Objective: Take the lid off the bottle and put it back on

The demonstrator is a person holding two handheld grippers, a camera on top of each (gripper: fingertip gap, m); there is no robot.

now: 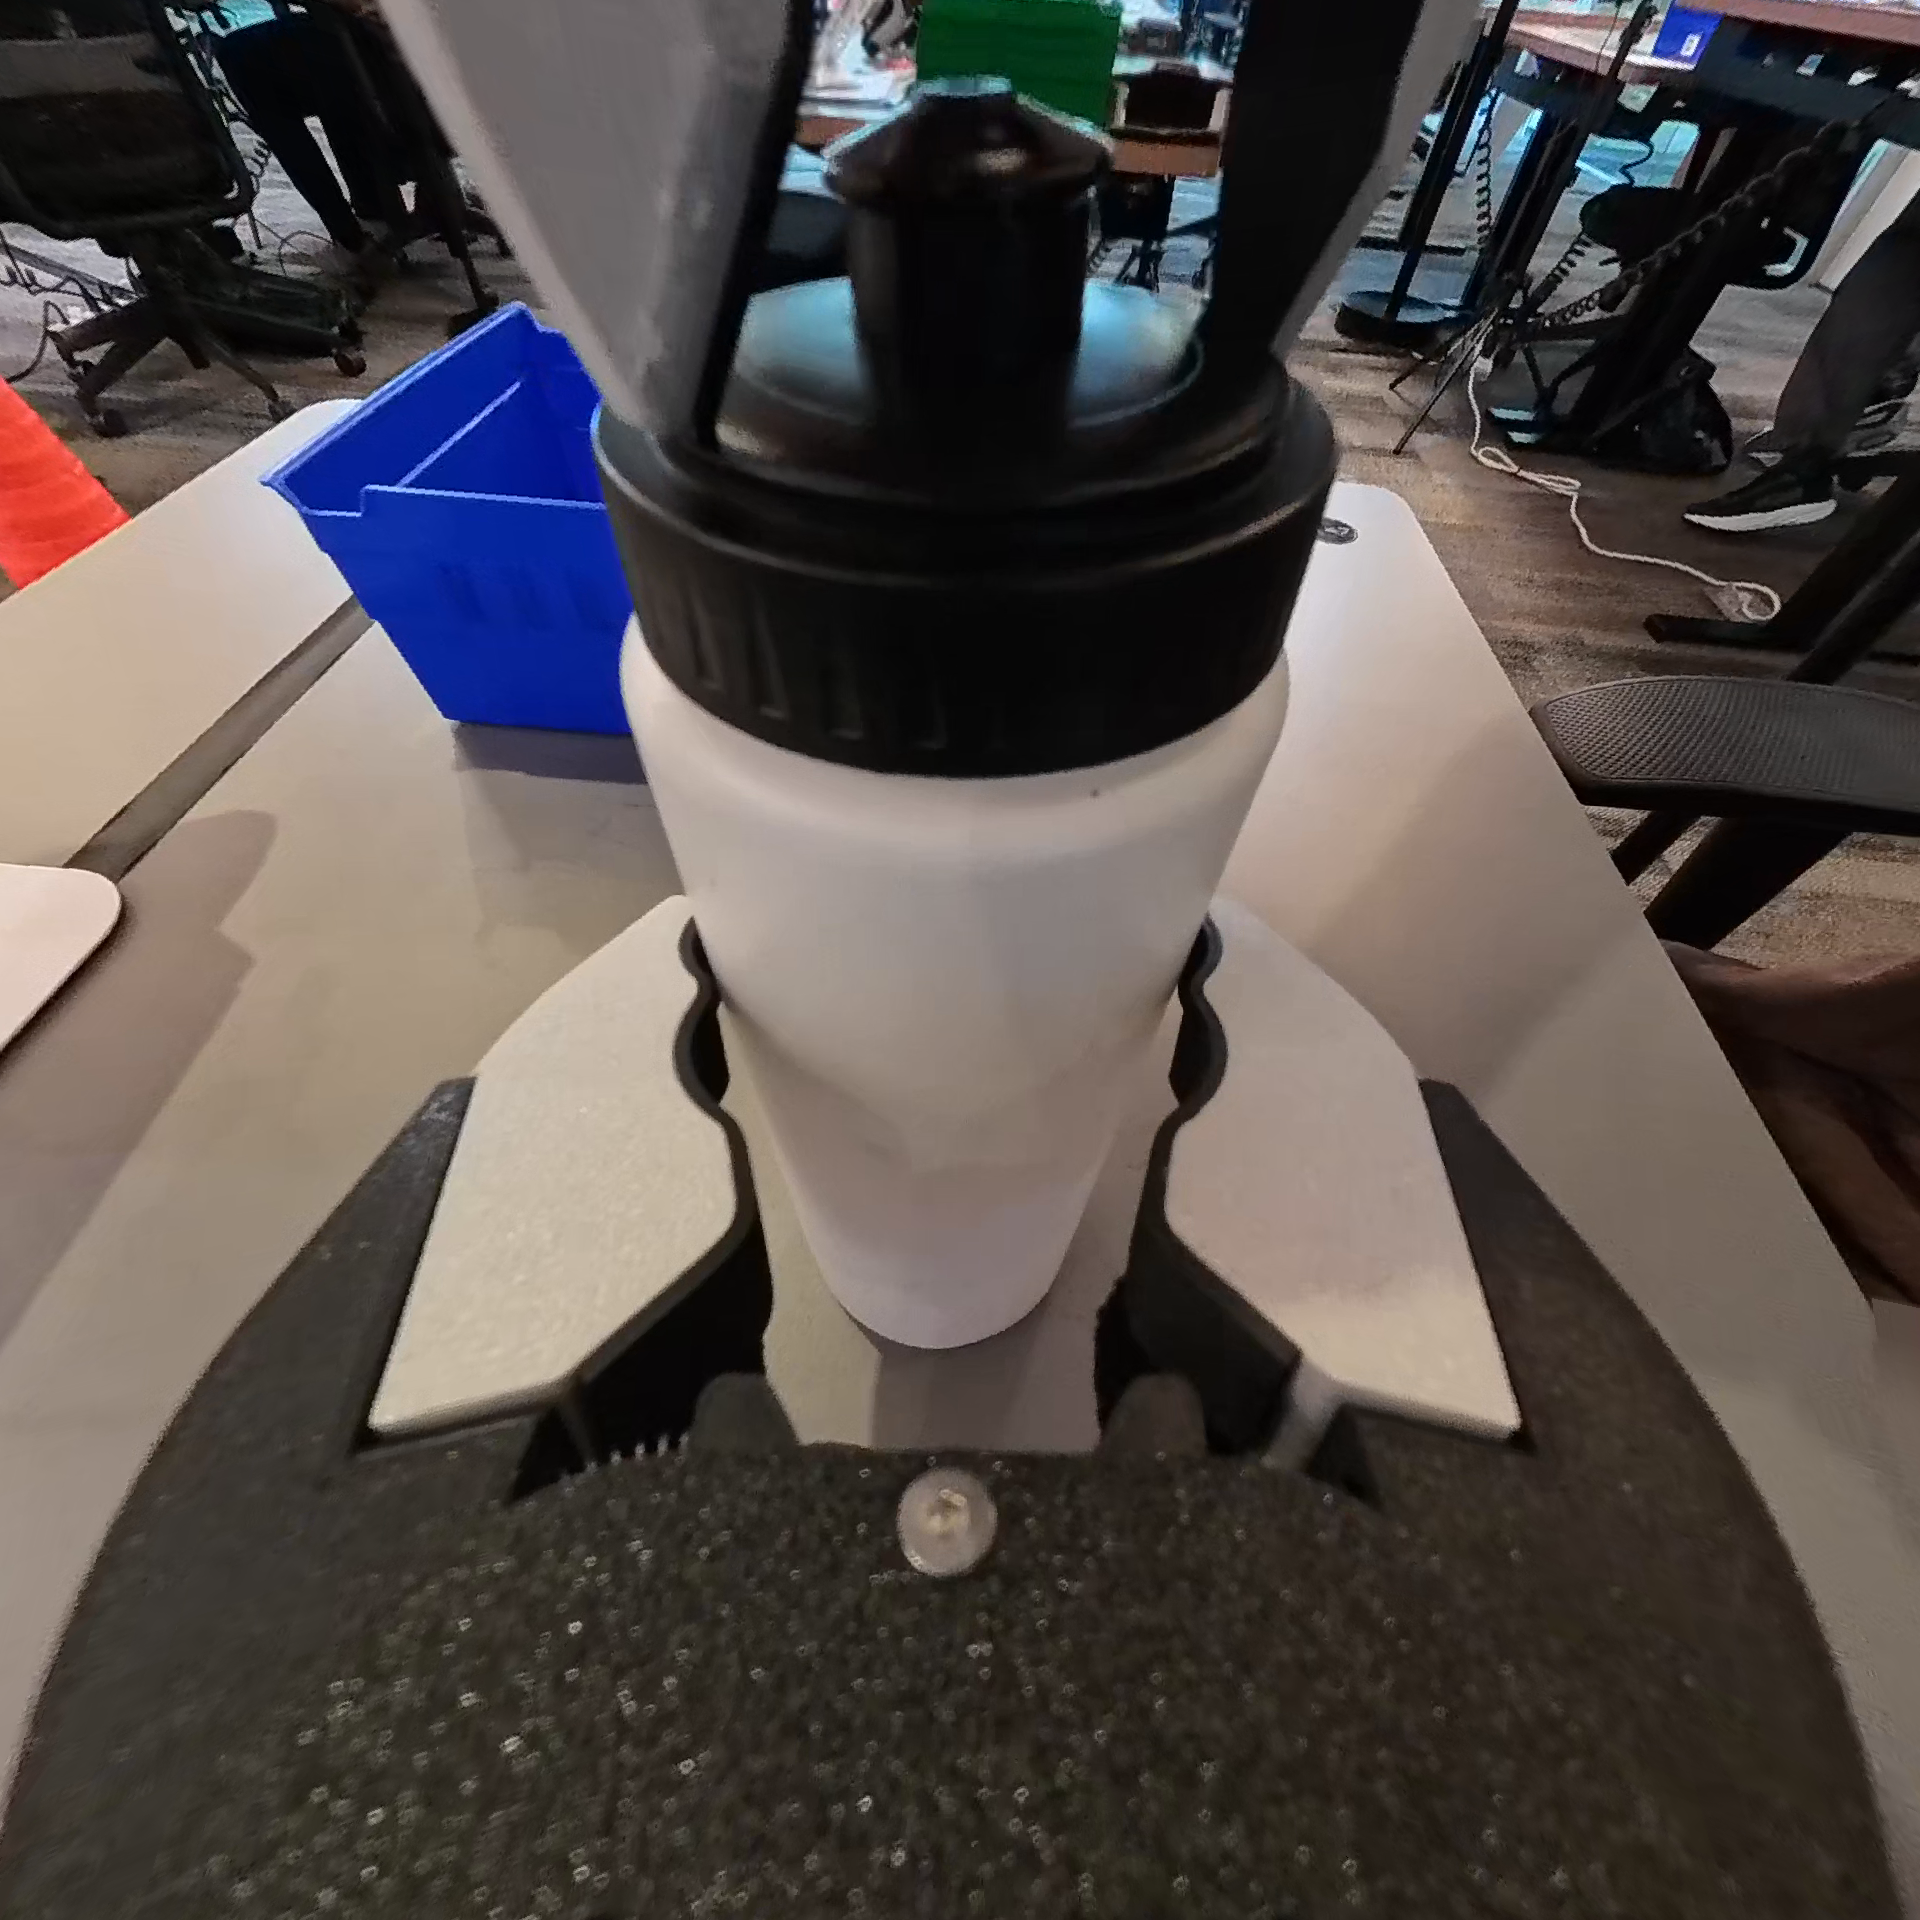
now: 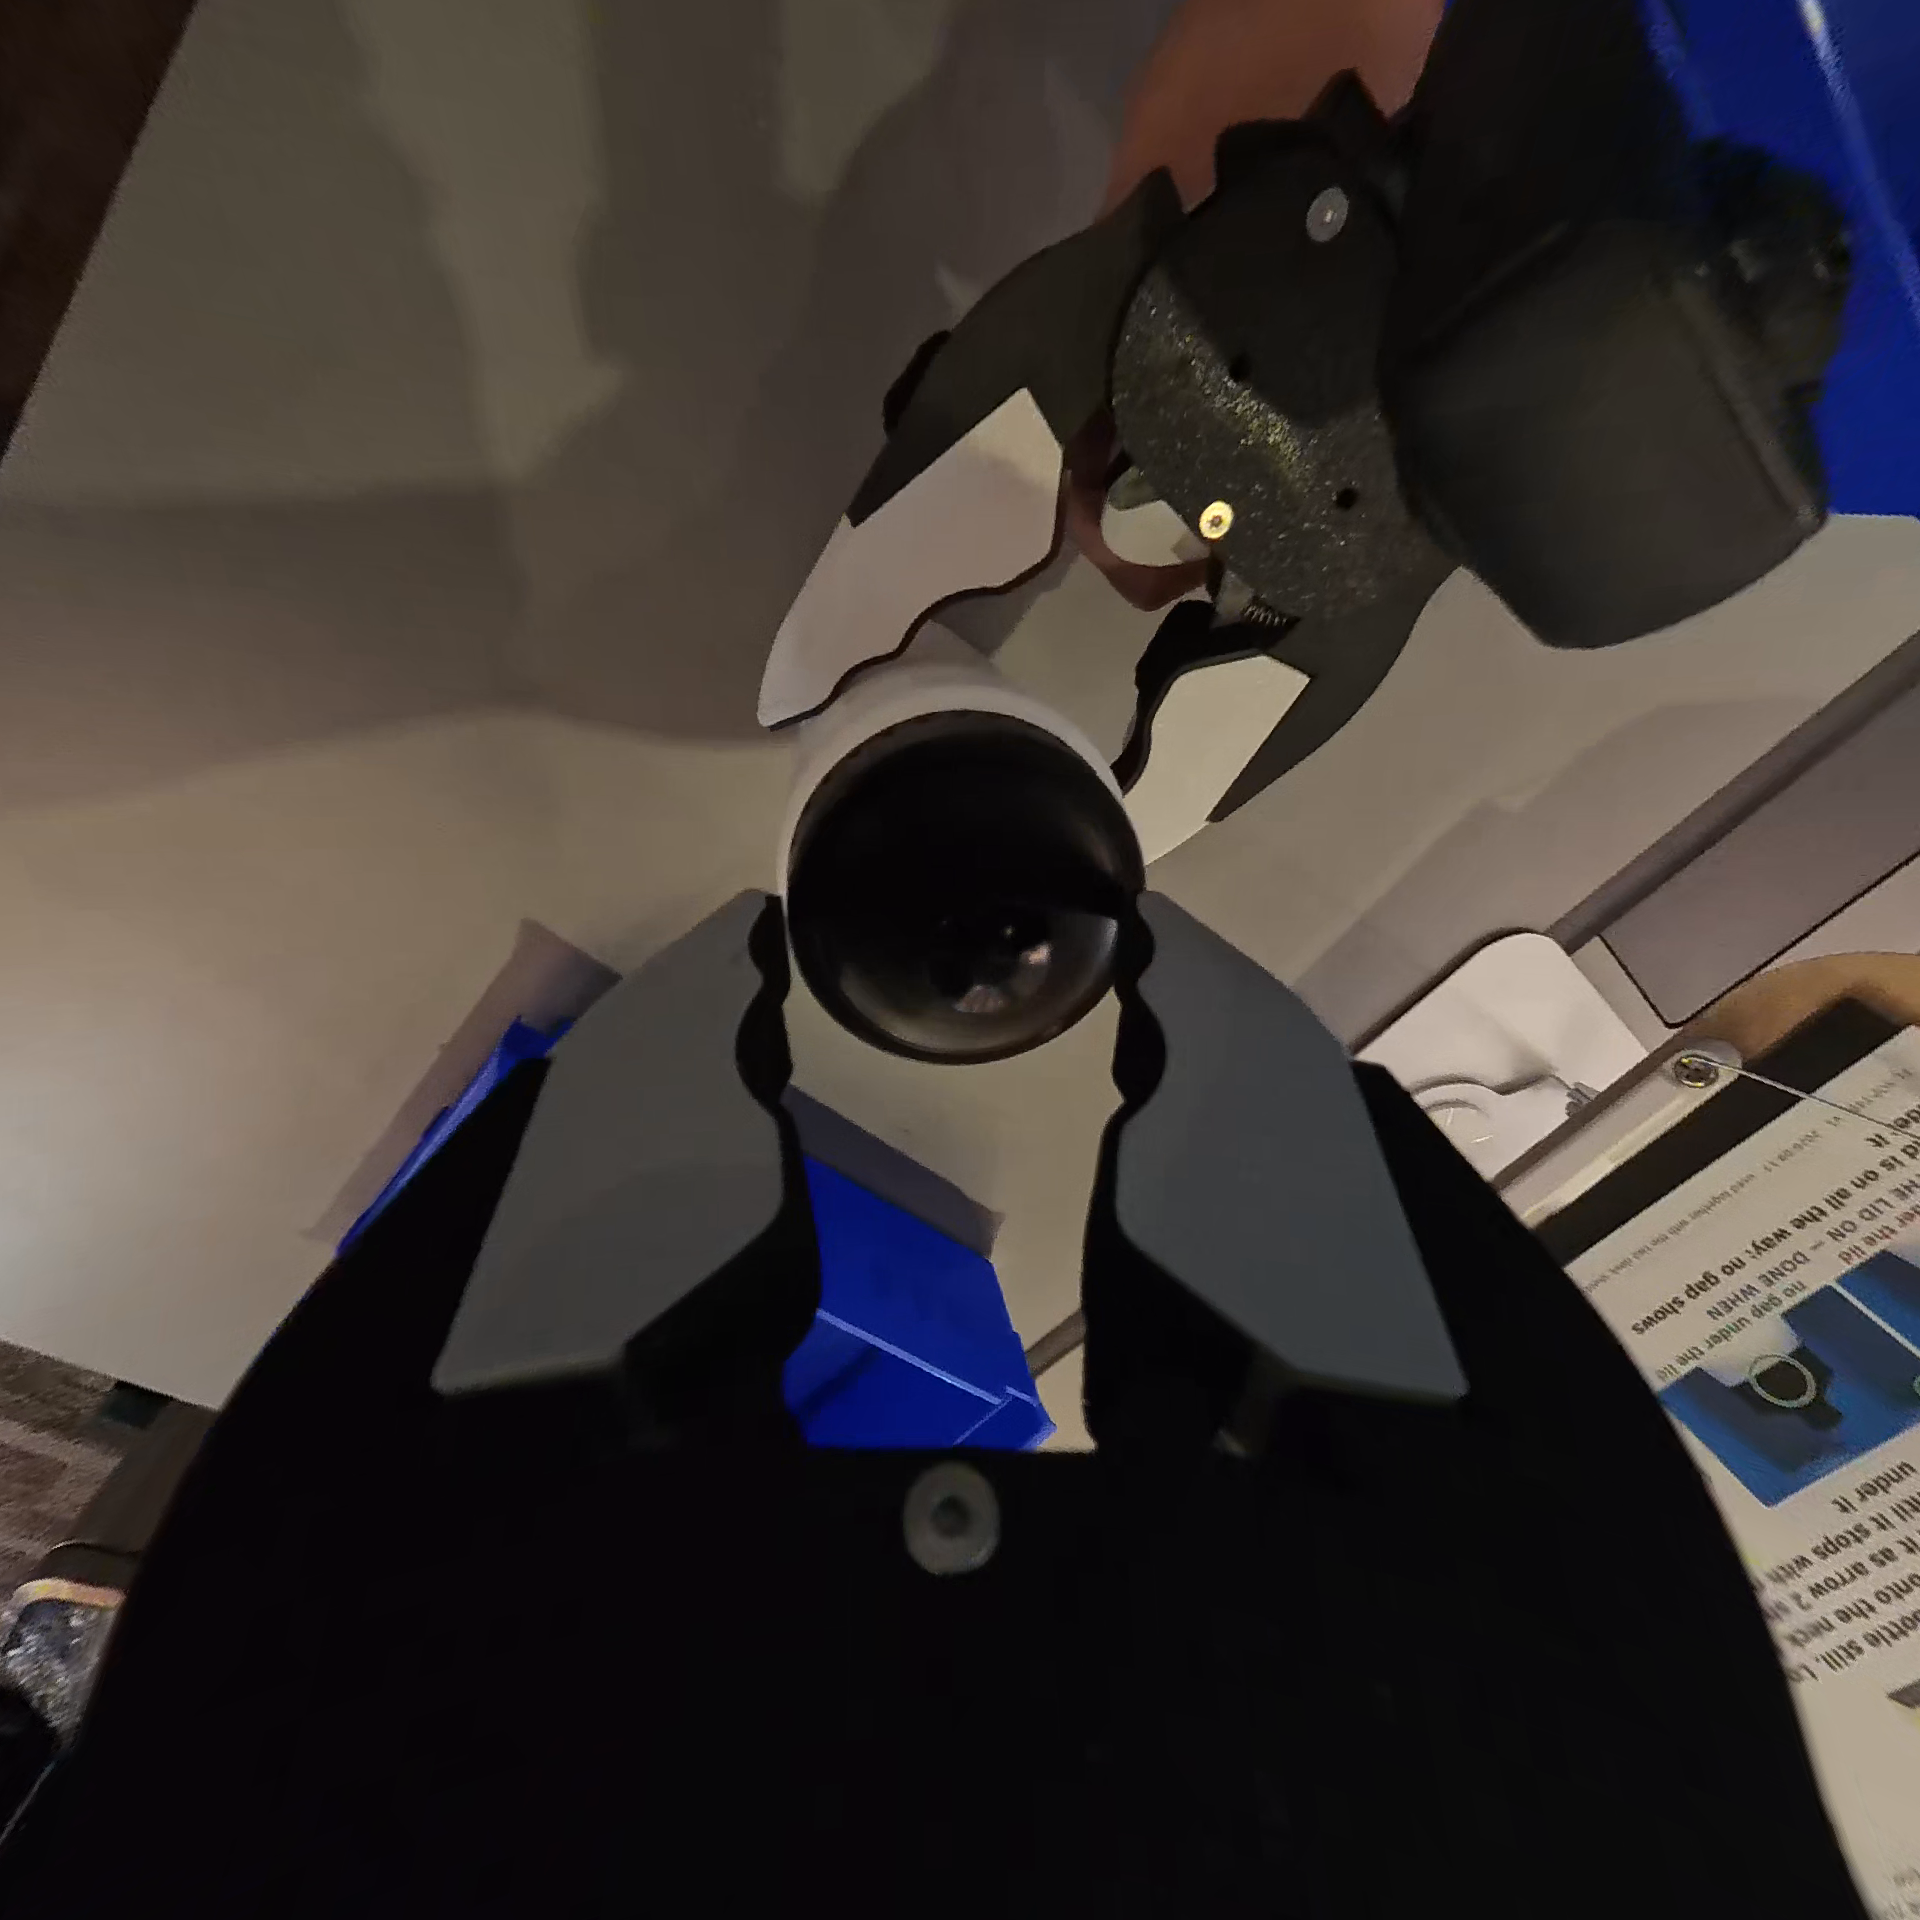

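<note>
The white bottle (image 1: 961, 997) stands upright on the tabletop (image 1: 312, 935), w/ the left gripper (image 1: 951, 1023) clamped round its body, prob. to keep it from turning; the black lid (image 1: 966, 603) sits on the neck; the right gripper (image 2: 951, 977) comes from above, its fingers (image 2: 665, 1122) straddling the lid's rim, pads at or v. near it, grip not plainly firm; likely set to twist. A blue bin (image 1: 468, 561) stands just behind.

Probably an office: desks (image 1: 1704, 62), wheeled chairs (image 1: 135, 239).
</note>
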